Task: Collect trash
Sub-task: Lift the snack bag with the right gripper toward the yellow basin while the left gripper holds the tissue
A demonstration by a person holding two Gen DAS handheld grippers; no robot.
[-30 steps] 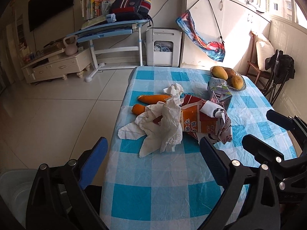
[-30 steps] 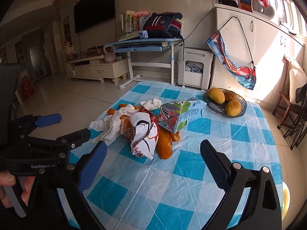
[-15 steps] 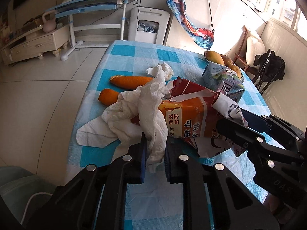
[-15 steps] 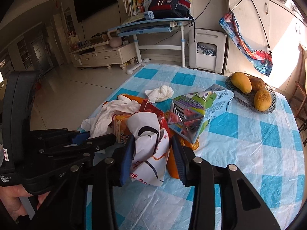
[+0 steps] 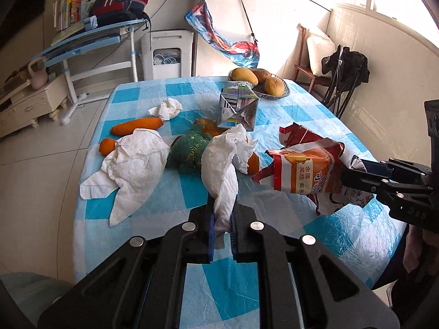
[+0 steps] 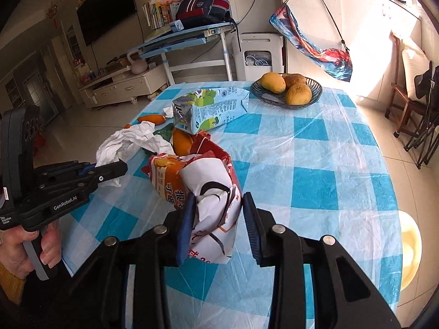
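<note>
2 pieces of trash gripped above the checked worktop (image 5: 315, 126). Item 1: white tissue (image 5: 222, 170), its lower end pinched tight between the nearly shut pads of the left hand-held gripper (image 5: 221, 229). Item 2: orange-and-red snack bag (image 6: 203, 189), crumpled, between the jaws of the right hand-held gripper (image 6: 219, 230), which are closing on it, pads against its sides. Nearby on the worktop: a second tissue (image 5: 134, 164), a small tissue wad (image 5: 167, 108), 2 carrots (image 5: 137, 126), a milk carton (image 6: 208, 111), a fruit bowl (image 6: 288, 89).
</note>
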